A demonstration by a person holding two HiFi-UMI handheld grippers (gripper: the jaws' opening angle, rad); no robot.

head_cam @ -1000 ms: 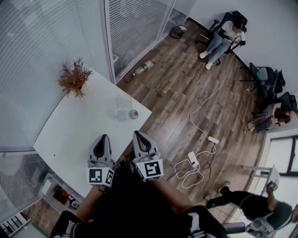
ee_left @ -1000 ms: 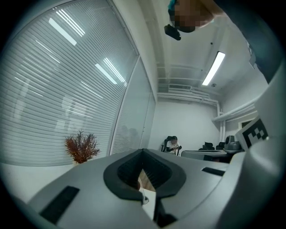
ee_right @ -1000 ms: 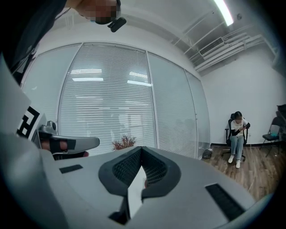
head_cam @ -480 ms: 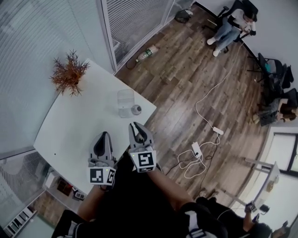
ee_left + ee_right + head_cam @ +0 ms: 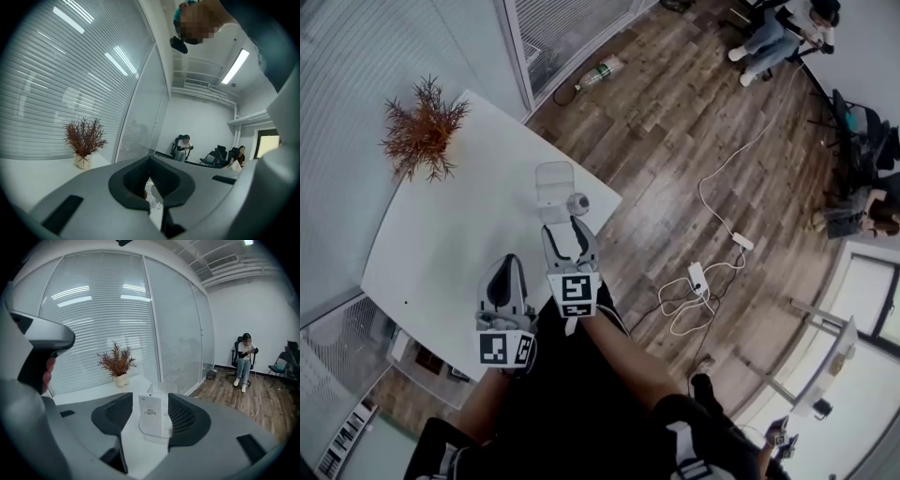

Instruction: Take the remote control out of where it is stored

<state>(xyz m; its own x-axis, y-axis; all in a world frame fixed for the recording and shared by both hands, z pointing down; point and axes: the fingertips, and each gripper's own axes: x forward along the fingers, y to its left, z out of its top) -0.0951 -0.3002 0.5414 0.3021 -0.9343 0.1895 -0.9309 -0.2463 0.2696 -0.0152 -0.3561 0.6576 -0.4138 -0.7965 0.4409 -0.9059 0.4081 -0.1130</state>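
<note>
1. Two tools are hovering above the white desk (image 5: 441,244); the left tool (image 5: 506,269) is clenching on nothing.
2. The right tool (image 5: 570,230) is gaping, its jaws having just been opening.
3. Between them, untouched, the white rectangular remote control (image 5: 152,414) is standing upright in a clear plastic holder (image 5: 553,178).
4. A rust-red dried plant (image 5: 422,136) is standing beyond.

We see a white rectangular desk (image 5: 450,234) beside a wall of pale slatted window blinds (image 5: 93,319). At its far corner stands a dried reddish-brown plant (image 5: 422,136) in a small pale pot (image 5: 121,379). Beyond the desk runs a brown wooden plank floor (image 5: 675,141). A clear plastic bottle (image 5: 598,73) lies on it near the glass partition. A white power strip (image 5: 742,242) and a looping white cable (image 5: 680,314) lie further to the right. A seated person (image 5: 244,359) occupies a black chair by the far white wall.
</note>
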